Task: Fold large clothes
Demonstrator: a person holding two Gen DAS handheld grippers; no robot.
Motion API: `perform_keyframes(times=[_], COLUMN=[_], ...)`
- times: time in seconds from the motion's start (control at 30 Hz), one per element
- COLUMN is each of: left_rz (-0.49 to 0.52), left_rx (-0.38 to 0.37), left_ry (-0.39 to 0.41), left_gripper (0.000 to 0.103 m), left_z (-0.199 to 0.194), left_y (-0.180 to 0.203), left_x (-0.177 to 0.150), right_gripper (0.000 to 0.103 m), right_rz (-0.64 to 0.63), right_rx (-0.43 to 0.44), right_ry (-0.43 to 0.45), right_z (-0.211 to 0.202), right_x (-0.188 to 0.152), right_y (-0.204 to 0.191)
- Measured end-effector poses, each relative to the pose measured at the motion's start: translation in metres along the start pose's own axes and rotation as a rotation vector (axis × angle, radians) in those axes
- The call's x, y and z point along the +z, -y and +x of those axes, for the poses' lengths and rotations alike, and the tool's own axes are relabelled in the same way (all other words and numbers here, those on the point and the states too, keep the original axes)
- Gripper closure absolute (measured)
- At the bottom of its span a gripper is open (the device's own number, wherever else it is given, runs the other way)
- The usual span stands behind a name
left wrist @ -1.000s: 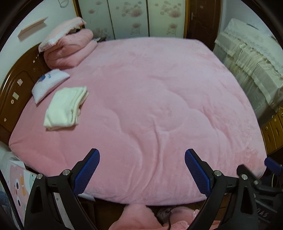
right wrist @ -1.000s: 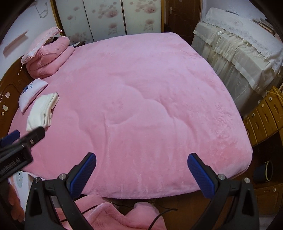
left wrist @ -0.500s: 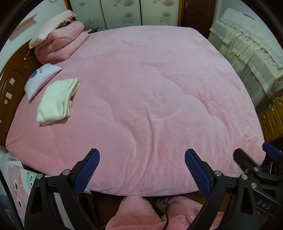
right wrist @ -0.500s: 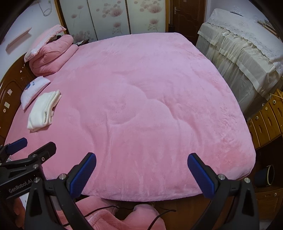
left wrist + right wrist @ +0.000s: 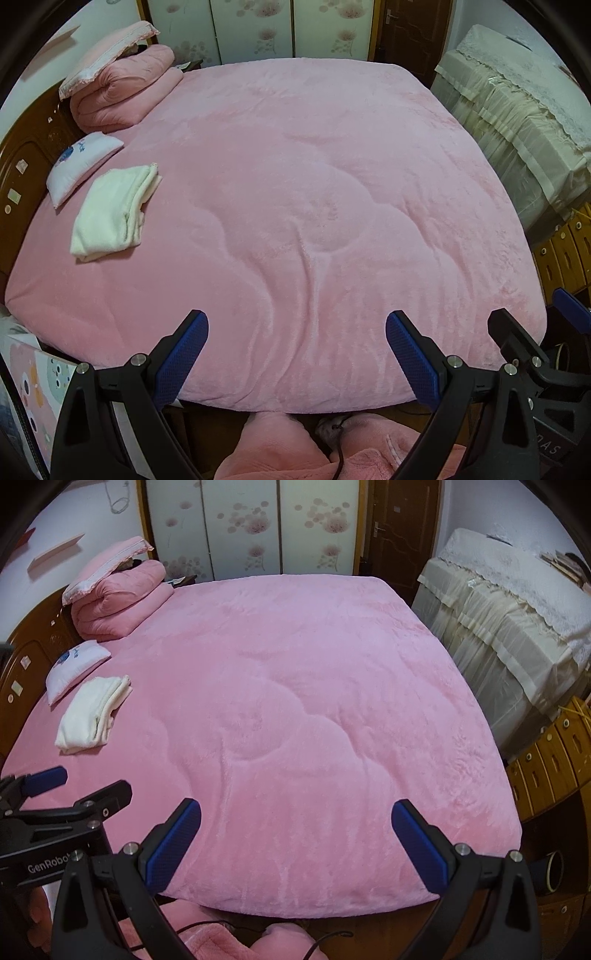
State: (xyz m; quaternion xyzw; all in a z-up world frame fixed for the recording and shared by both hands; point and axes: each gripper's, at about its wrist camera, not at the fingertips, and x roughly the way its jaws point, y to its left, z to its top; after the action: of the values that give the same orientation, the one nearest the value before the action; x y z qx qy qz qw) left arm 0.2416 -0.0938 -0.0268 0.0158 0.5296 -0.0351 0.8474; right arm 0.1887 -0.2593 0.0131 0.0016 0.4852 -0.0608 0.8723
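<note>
A folded cream-white garment (image 5: 114, 210) (image 5: 94, 714) lies on the left side of the pink bed cover (image 5: 314, 192) (image 5: 303, 709), next to a small white pillow (image 5: 81, 164) (image 5: 75, 668). My left gripper (image 5: 295, 350) hovers open over the bed's near edge, nothing between its blue pads. My right gripper (image 5: 295, 838) is open too, beside it at the same edge. A heap of pink fleece (image 5: 280, 450) (image 5: 207, 941) lies below both grippers at the foot of the bed; what it is I cannot tell.
A rolled pink quilt (image 5: 122, 88) with a pillow on it sits at the far left by the wooden headboard (image 5: 22, 158). A cream-covered piece of furniture (image 5: 509, 609) and wooden drawers (image 5: 554, 753) stand on the right. A cable (image 5: 338, 443) runs over the fleece.
Both grippers have pulled back a little and tilted; the other gripper now shows more at each view's edge. Both stay open, and nothing on the bed moved.
</note>
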Motion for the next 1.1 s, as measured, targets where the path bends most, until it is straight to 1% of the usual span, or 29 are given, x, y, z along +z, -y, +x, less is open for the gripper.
perform_keyframes(times=[0.27, 0.5, 0.83, 1.1], left_rz=[0.003, 0.004, 0.017, 0.005], left_rx=[-0.005, -0.007, -0.004, -0.006], left_ry=[0.011, -0.001, 0.002, -0.023], left_gripper=[0.007, 0.007, 0.007, 0.007], left_z=[-0.002, -0.001, 0.001, 0.005], left_y=[-0.001, -0.001, -0.004, -0.006], left_x=[-0.001, -0.002, 0.0, 0.002], right_gripper=[0.0, 0.0, 0.0, 0.0], right_rz=[0.009, 0.016, 0.023, 0.015], right_rx=[0.002, 0.005, -0.002, -0.001], right_ry=[-0.012, -0.028, -0.054, -0.085], right_z=[0.002, 0.006, 0.012, 0.019], right_x=[0.001, 0.0, 0.0, 0.001], right_y=[0.007, 0.008, 0.008, 0.006])
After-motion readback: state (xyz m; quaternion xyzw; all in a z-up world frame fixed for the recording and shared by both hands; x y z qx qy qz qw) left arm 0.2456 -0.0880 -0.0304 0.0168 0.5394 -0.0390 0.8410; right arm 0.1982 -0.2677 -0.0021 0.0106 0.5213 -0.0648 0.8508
